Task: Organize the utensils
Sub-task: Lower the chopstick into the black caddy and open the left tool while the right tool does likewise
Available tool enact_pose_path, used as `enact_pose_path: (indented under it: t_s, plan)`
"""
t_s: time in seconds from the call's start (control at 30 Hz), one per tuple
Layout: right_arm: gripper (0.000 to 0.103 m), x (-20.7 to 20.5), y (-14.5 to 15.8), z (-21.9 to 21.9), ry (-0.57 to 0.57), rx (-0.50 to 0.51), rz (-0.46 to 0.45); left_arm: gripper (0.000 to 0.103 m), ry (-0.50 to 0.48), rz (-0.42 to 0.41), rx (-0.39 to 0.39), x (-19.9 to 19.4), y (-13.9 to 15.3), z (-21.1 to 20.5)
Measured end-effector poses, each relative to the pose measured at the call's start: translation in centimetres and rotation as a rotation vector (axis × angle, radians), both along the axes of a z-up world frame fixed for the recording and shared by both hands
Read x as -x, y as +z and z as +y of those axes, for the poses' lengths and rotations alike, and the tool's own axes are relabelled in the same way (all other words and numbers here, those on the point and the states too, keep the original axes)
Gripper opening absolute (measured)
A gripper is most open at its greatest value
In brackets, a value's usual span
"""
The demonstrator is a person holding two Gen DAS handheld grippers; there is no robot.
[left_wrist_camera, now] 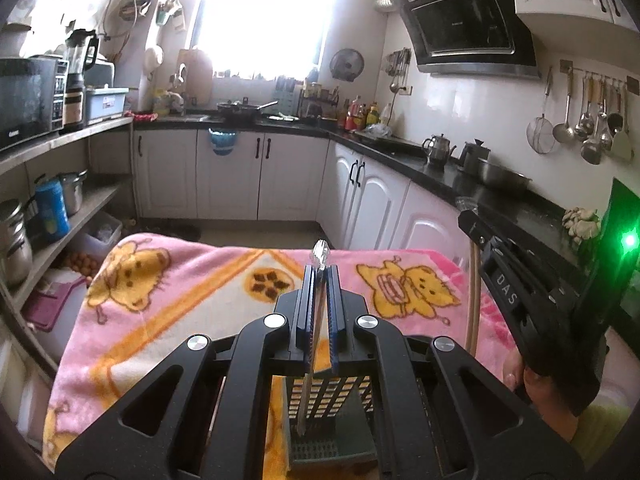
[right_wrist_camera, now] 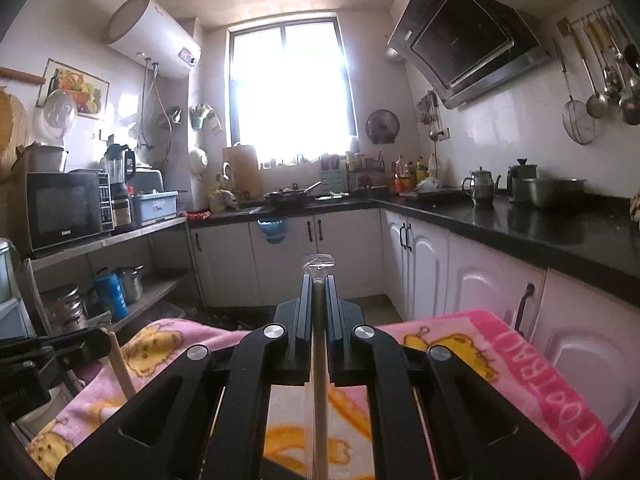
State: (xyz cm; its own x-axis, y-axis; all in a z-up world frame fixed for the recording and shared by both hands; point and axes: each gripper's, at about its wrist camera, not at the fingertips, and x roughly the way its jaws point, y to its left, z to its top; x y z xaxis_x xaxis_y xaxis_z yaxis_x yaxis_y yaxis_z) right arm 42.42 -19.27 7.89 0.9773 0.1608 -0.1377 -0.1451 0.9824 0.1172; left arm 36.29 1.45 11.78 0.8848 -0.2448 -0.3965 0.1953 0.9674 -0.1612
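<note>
My left gripper (left_wrist_camera: pixel 320 270) is shut on a slim metal utensil (left_wrist_camera: pixel 320 254). Its shiny end sticks up past the fingertips. Its lower end hangs down into a dark perforated utensil holder (left_wrist_camera: pixel 344 404) right under the gripper. In the left wrist view my right gripper (left_wrist_camera: pixel 468 216) hovers at the right, shut on a wooden-handled utensil (left_wrist_camera: pixel 474 300) with a clear top. The right wrist view shows that gripper (right_wrist_camera: pixel 319 278) clamped on the wooden shaft (right_wrist_camera: pixel 319 380), which hangs straight down. The left gripper (right_wrist_camera: pixel 52 352) shows at the left edge there. The holder is hidden in that view.
A pink blanket (left_wrist_camera: pixel 180 300) with yellow cartoon cats covers the table. White cabinets under a black counter (left_wrist_camera: pixel 500 200) run along the right and back, with kettles and a steel bowl on top. An open shelf rack (left_wrist_camera: pixel 60 220) with pots and a microwave stands at the left. A hand (left_wrist_camera: pixel 552 396) holds the right gripper.
</note>
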Motion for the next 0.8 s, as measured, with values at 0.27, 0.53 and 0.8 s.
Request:
enact_pose_path:
  t_s: [0.27,0.53,0.8]
  plan:
    - [0.006,1.9,-1.5,-0.8,0.071,-0.02,0.072,0.001,0.004,0.034,0.012,0.4,-1.3,0.5]
    - [0.006,4.2,-1.5,-2.2,0.141,-0.077,0.173,0.001,0.008,0.045,0.008,1.4,-1.5,1.1]
    - [0.007,5.3,-1.9,-2.6,0.151,-0.068,0.253,0.016,0.03,0.069,0.002,2.3,-2.0,2.0]
